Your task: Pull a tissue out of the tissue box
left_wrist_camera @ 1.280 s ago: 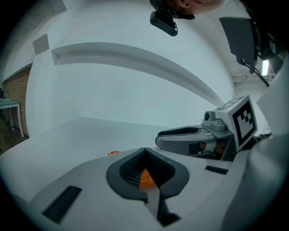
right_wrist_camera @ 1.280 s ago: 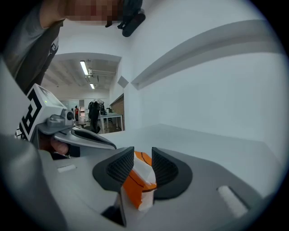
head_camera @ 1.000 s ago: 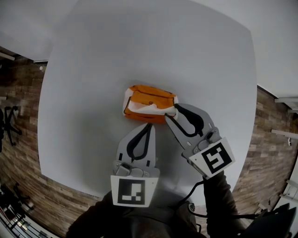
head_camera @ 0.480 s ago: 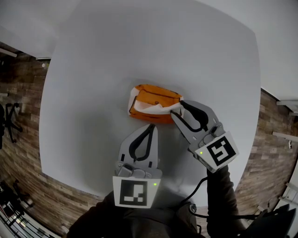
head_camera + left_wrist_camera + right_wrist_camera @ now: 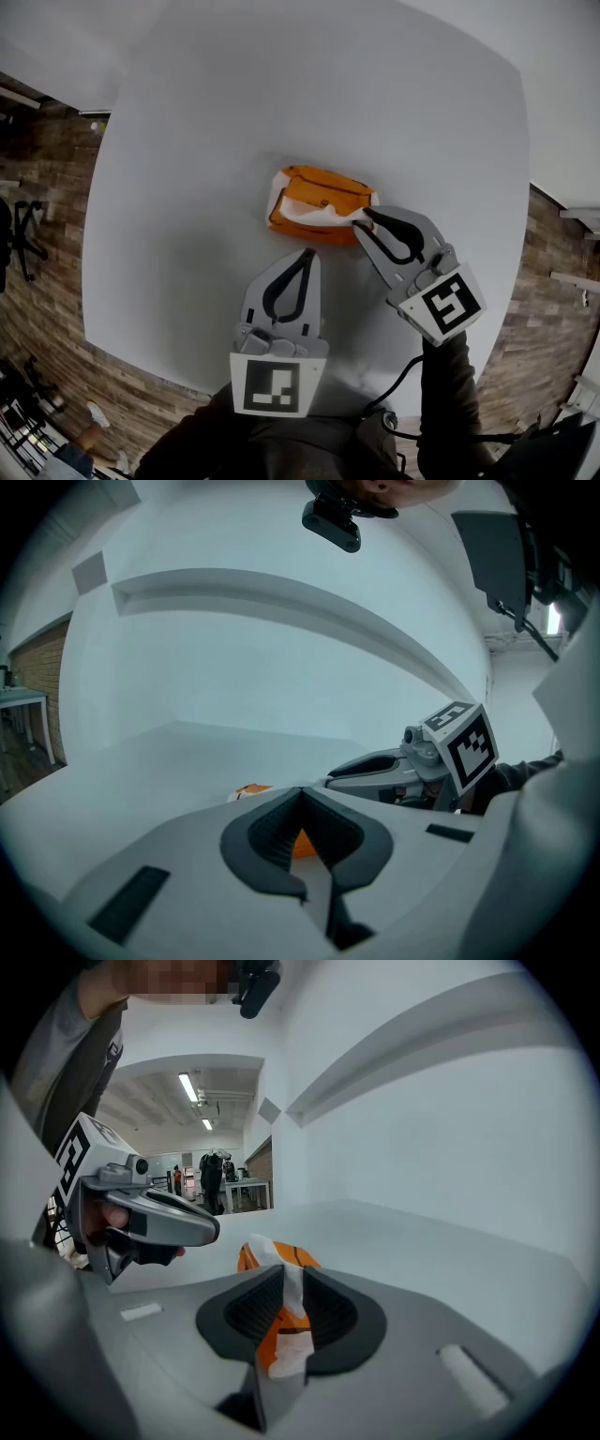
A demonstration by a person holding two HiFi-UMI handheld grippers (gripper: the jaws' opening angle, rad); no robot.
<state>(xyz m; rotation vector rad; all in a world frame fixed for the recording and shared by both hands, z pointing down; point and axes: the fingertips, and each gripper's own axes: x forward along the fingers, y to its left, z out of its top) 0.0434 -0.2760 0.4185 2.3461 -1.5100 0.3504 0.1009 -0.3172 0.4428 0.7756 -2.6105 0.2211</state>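
head view, tissue box (image 5: pixel 323 199): frame centre, on white table (image 5: pixel 187 141).
tissue (image 5: pixel 292 1288): pinched by your right gripper (image 5: pixel 361 221), jaws just been closing.
left gripper (image 5: pixel 306 251): clenched, empty, below box.
step: grasp looks made.
next: pull up steadily.

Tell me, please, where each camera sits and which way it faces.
Head view: on the person's head, looking steeply down at the table and tissue box; the left gripper, right gripper and a sleeve show.
Left gripper view: on the left gripper, looking along its shut fingers toward the tissue box; the right gripper shows.
Right gripper view: on the right gripper, looking along fingers that have just been closing on the tissue; the left gripper shows.
Shared: both gripper views see the tissue box.
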